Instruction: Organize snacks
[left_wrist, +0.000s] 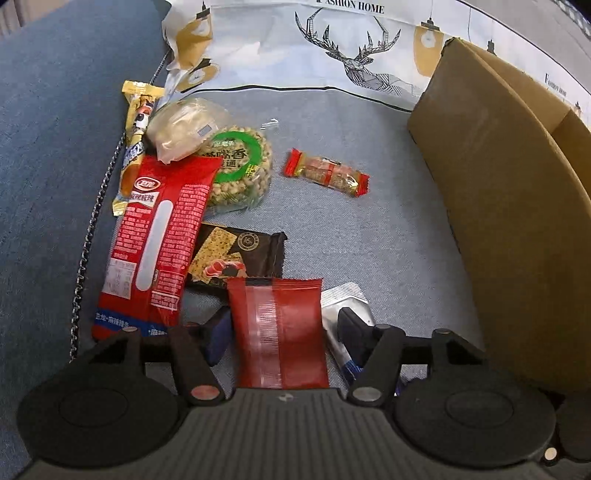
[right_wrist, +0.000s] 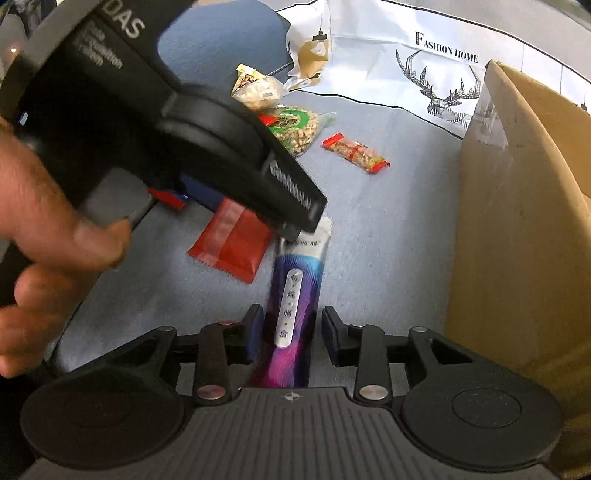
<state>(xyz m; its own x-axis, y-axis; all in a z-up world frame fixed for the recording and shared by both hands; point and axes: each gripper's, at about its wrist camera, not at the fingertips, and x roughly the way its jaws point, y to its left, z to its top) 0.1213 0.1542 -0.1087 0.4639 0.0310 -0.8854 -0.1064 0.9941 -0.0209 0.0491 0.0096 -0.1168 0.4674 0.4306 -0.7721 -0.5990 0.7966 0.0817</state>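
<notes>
Left wrist view: left gripper (left_wrist: 282, 328) spread wide, pads clear either side of dark red sachet (left_wrist: 279, 332) lying flat on blue-grey fabric; grips nothing. Cardboard box (left_wrist: 509, 221) stands right.

Right wrist view: right gripper (right_wrist: 290, 328) partly spread astride purple stick pack (right_wrist: 293, 295), gaps visible both sides. Advice: centre pack, close squarely before lifting toward box.

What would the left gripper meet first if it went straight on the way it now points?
Probably the plain red packet, which lies between the open fingers of the left gripper; past it lies the black cracker pack. Depth is unclear.
</notes>
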